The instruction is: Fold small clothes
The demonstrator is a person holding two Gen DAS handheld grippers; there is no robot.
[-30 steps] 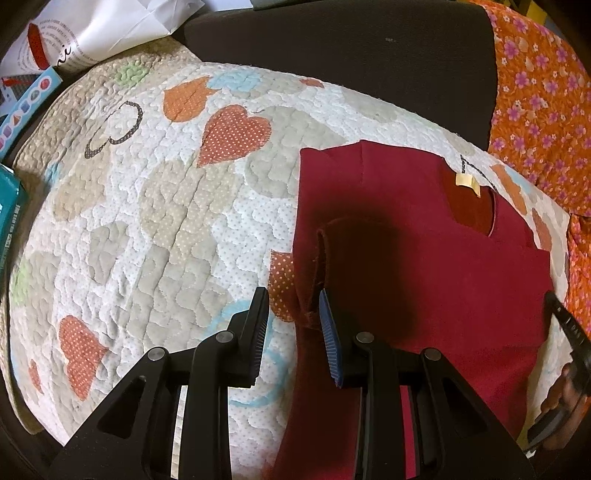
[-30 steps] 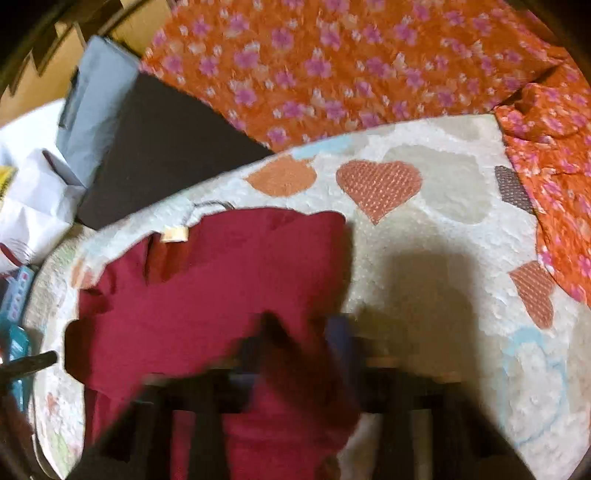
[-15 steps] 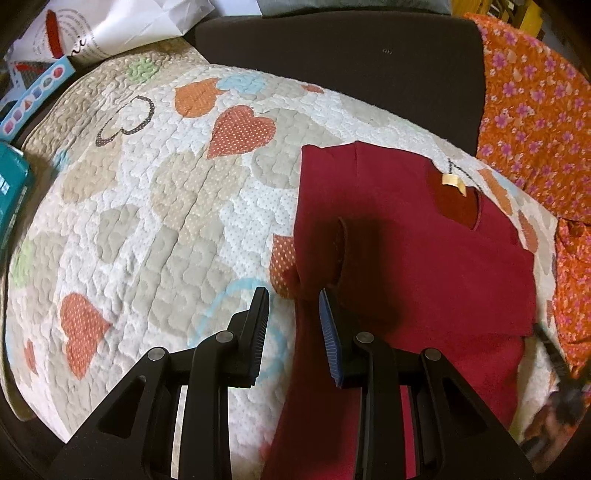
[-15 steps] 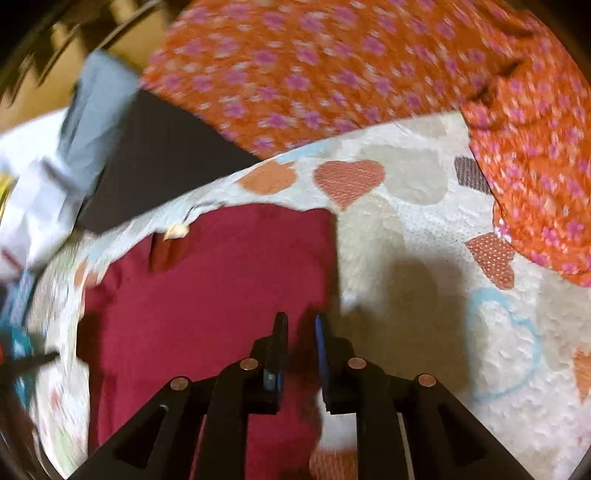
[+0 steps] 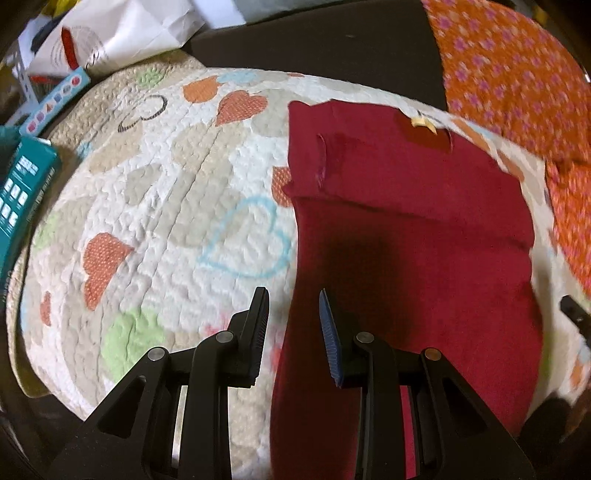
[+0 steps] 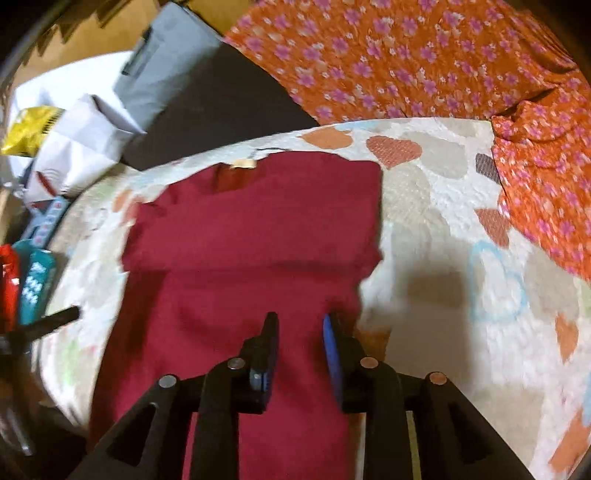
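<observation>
Quilted heart-print cover (image 5: 155, 206) serves as the work surface; dark upholstery shows beyond its far edge.

Left gripper (image 5: 293, 314): jaws apart, nothing between them. They hang over the bare quilt right at the left edge of the dark red garment (image 5: 406, 240); the blue-padded jaw sits above that edge, the black one over the quilt. Ahead of the jaws, a blue outlined heart on the quilt. Farther ahead, the garment's sleeve lies folded inward across the chest, leaving a straight left side. Neck opening with a pale label is at the far end.

Right gripper (image 6: 300, 325): jaws have just been opening and now stand apart, no cloth pinched. They hang above the garment (image 6: 258, 236) near its right edge. Ahead of them the right side also lies folded inward, edge straight. Garment rests flat on the quilt, a narrow strip, collar away from both grippers.

Outward, right of the right jaws: orange floral fabric (image 6: 424, 62), overlapping the quilt's far right corner. Left of the left jaws: teal box (image 5: 22, 199) at the quilt edge; beyond it, white paper bags (image 5: 122, 33). View edges blurred.
</observation>
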